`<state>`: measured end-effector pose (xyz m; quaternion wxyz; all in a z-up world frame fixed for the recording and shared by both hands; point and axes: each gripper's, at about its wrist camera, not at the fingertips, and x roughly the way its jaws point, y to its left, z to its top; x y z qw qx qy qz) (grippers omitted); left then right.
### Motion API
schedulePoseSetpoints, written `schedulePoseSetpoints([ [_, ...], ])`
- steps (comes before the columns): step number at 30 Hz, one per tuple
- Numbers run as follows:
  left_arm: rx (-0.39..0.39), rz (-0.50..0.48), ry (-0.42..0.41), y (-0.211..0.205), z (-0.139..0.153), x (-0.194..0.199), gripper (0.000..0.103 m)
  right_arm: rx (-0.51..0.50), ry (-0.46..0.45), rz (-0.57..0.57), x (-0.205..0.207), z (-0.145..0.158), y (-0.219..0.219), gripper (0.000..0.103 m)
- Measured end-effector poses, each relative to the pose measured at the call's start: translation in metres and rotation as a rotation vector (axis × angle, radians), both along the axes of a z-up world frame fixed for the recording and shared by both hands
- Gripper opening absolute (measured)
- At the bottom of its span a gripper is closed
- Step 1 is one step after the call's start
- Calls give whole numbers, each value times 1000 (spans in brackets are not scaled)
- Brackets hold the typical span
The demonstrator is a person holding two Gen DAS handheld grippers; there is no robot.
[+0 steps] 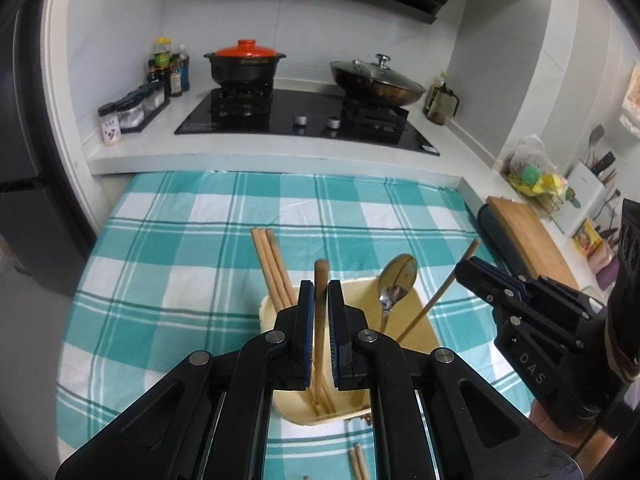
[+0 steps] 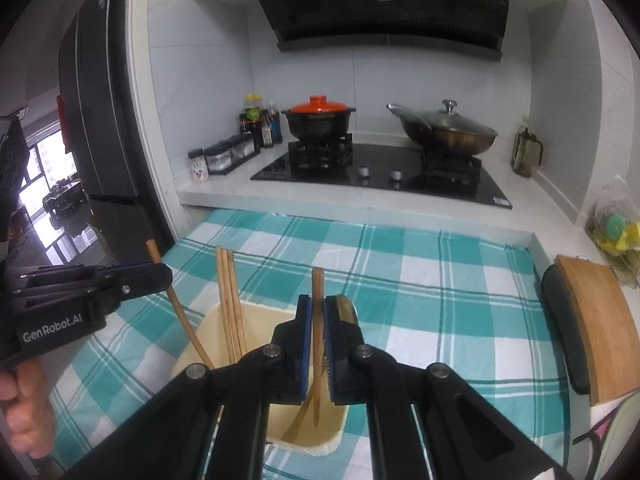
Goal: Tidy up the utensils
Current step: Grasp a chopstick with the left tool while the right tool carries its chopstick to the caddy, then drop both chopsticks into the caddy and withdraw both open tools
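Over the holder point(image 1: 416, 308), both grippers' jaws clamp a chopstick each, lower ends hidden behind the jaws.

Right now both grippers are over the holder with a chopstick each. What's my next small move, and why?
Probably open both and let go. The left gripper and the right gripper are each shut on a chopstick whose lower end already sits inside the cream holder, beside the spoon.

Pretty soft, even indoor light, no hard shadows. Heavy fisheye bend with black vignette corners. Bright blown-out window point(image 2: 48, 184) at 9 o'clock on the right wrist view; edges slightly smeary.
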<state>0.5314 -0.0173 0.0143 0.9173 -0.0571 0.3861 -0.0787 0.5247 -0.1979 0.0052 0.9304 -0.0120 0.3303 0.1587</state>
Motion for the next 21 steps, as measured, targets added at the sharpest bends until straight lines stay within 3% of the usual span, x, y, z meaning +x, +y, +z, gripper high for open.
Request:
schedulePoseSetpoints([
  [3,-38,12,2,8,8,-2,13,13,33,-46,12,-3,-6,9],
  [4,-47,4,-10,12,13,-8,22,24,26,-58,11,2,-9,9],
  [5,-38,-4,-27,15,19,-14,32,38,12,-66,9,7,-13,10],
  [7,10,-18,-63,22,29,-32,46,63,-24,-71,-3,23,-21,30],
  [8,32,-31,-77,27,33,-44,52,67,-49,-75,-11,30,-24,34],
  [11,92,-81,-74,43,34,-83,64,63,-102,-73,-40,46,-37,38],
  [16,158,-154,-3,69,0,-161,72,4,-58,-27,-102,32,-57,38],
  [21,132,-119,75,90,-69,-237,74,-109,14,11,-177,-32,-74,38],
])
